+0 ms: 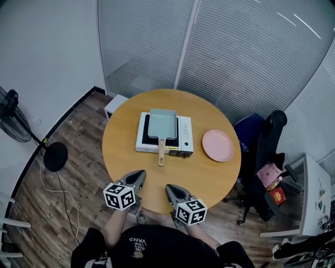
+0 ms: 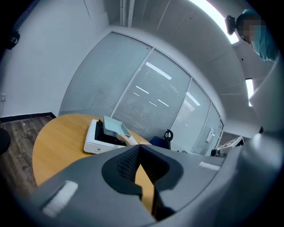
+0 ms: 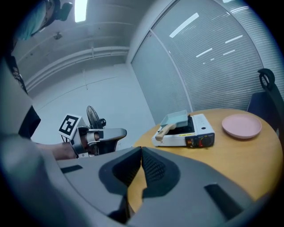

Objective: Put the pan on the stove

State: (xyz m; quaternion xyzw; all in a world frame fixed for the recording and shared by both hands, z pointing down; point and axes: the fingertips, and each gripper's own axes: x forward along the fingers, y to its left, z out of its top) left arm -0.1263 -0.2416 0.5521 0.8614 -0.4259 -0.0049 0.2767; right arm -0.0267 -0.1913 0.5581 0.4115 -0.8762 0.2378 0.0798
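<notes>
Round tabletop [image 1: 125,152], glass partitions [image 1: 246,47] behind | pan [image 1: 161,124] sat on stove [image 1: 184,137], handle [image 1: 162,152] pointing toward you | your left claw [image 1: 140,174] and right claw [image 1: 169,187] pressed together, empty | handle lay ahead between them, left perhaps nearer

This is a small office meeting room rather than a kitchen: tall glass partitions [image 1: 251,57] with fine frosted stripes and pale metal frames close it in, the other wall [image 1: 47,47] is plain white, and strip lights [image 3: 80,9] run along the ceiling. A round wooden counter [image 1: 125,152] fills the middle of a wood-plank floor [image 1: 78,131], with a dark swivel chair [image 1: 272,131] beside it, a standing fan [image 1: 15,128] in the corner and a cluttered white desk [image 1: 311,178] at the edge. The only cooking gear is a portable stove [image 1: 184,131] on the counter.
</notes>
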